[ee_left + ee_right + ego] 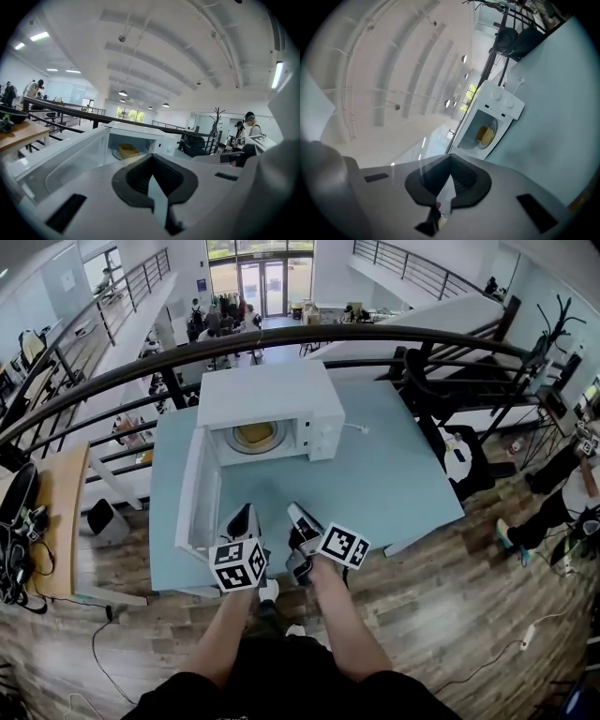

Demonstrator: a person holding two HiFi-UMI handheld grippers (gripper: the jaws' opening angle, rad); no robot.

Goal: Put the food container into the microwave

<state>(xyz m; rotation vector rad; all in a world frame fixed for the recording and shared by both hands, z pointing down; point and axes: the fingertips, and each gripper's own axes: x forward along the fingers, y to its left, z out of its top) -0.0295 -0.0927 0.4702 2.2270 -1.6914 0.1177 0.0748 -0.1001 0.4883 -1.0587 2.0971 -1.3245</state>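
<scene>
A white microwave (267, 409) stands on the light-blue table (394, 474), its door (197, 491) swung wide to the left. The yellow food container (253, 435) sits inside on the turntable. Near the table's front edge, apart from the oven, my left gripper (242, 519) and right gripper (302, 518) are side by side, both shut and holding nothing. The left gripper view looks over the shut left gripper (152, 161) at the container (127, 151) in the cavity. In the right gripper view, rolled sideways, the right gripper (450, 161) points at the microwave (499, 105) and container (485, 135).
A dark curved railing (281, 338) runs behind the table above a lower floor. A wooden desk (61, 512) with black gear stands to the left, a dark chair (459, 460) to the right. A white cord (356, 428) lies beside the microwave. People stand at the far right (248, 129).
</scene>
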